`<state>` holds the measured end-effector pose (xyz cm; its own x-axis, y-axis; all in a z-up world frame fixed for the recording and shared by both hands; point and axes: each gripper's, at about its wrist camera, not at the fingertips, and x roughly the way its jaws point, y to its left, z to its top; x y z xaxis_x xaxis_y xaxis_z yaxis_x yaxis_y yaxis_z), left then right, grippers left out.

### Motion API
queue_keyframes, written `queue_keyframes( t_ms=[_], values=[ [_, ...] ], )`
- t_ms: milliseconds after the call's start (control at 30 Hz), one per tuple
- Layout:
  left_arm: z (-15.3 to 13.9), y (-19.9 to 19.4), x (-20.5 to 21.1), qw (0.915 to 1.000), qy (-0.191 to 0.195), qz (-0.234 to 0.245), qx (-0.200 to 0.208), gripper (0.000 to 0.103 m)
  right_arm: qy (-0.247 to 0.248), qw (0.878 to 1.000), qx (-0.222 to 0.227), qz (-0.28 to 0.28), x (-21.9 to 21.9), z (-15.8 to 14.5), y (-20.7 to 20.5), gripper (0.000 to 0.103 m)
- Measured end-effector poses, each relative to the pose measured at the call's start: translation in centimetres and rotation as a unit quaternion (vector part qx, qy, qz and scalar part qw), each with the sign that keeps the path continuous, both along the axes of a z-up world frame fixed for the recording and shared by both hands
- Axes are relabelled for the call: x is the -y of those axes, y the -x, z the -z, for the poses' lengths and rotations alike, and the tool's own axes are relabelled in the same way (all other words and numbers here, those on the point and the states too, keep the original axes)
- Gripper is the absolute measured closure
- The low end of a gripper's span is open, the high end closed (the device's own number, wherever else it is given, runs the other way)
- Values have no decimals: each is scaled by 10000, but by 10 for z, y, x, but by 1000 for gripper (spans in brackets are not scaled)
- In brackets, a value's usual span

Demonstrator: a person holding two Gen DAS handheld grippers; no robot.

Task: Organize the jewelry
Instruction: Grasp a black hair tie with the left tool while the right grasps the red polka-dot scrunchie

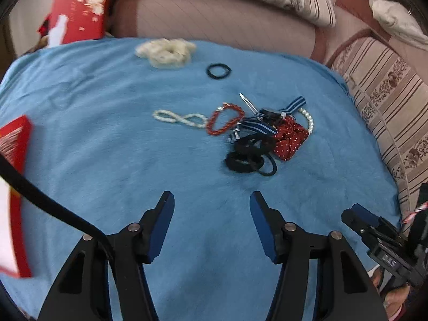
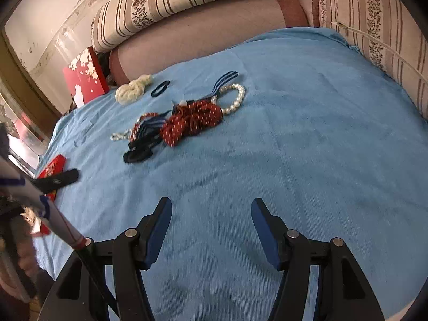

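Blue cloth [image 1: 112,139] is covering the seat in front of you, with striped cushions [image 1: 388,101] lying behind and beside it. You are holding your left gripper [image 1: 211,203] above bare cloth with its jaws apart and nothing between them. You are holding your right gripper [image 2: 211,211] the same way, spread and empty, over the cloth's near part. Jewelry is lying in a heap ahead: a red bead bracelet [image 1: 224,119] touching a white bead strand [image 1: 179,117], a red dotted scrunchie [image 2: 192,123] against a pearl bracelet [image 2: 236,99], and black hair ties [image 1: 248,157]. Farther back, a cream scrunchie [image 1: 165,52] and a single black tie [image 1: 218,70] are sitting apart. A red box [image 1: 80,10] is standing at the cloth's far left edge.
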<state>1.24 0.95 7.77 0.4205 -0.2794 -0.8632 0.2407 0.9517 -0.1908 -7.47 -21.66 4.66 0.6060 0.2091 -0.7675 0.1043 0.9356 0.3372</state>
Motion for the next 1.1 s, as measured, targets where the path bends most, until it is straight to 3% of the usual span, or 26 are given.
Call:
queue_keyframes(
  t_ms=[200, 267, 333, 367, 500, 733, 900, 1000, 1033, 1100],
  values=[
    [31, -40, 19, 9988, 309, 75, -374, 48, -132, 9999, -14, -10, 2, 8, -27, 37],
    [40, -53, 21, 9973, 493, 82, -533, 61, -188, 9998, -10, -7, 2, 10, -34, 37],
    [51, -62, 26, 9945, 669, 169, -783, 92, -225, 9997, -11, 14, 2, 11, -42, 37],
    [54, -63, 27, 9934, 733, 220, -857, 98, -234, 9997, -14, 26, 2, 11, -46, 37],
    [54, -58, 21, 9925, 883, 195, -823, 99, -244, 9997, -35, 60, -1, 12, -58, 37],
    [35, -17, -45, 9936, 955, -21, -605, 99, -356, 9993, -8, -111, -14, 14, -76, 37],
    [47, -9, -75, 9923, 983, -219, -719, 99, -463, 9989, -118, 17, -21, 24, -107, 37],
    [55, -10, -82, 9884, 1195, -306, -889, 99, -433, 9987, -220, 143, -22, 30, -120, 37],
    [57, -11, -83, 9874, 1239, -329, -925, 99, -421, 9987, -261, 151, -23, 32, -122, 40],
    [59, -12, -80, 9874, 1227, -369, -925, 99, -574, 9977, -349, 16, -23, 36, -124, 91]
  ],
)
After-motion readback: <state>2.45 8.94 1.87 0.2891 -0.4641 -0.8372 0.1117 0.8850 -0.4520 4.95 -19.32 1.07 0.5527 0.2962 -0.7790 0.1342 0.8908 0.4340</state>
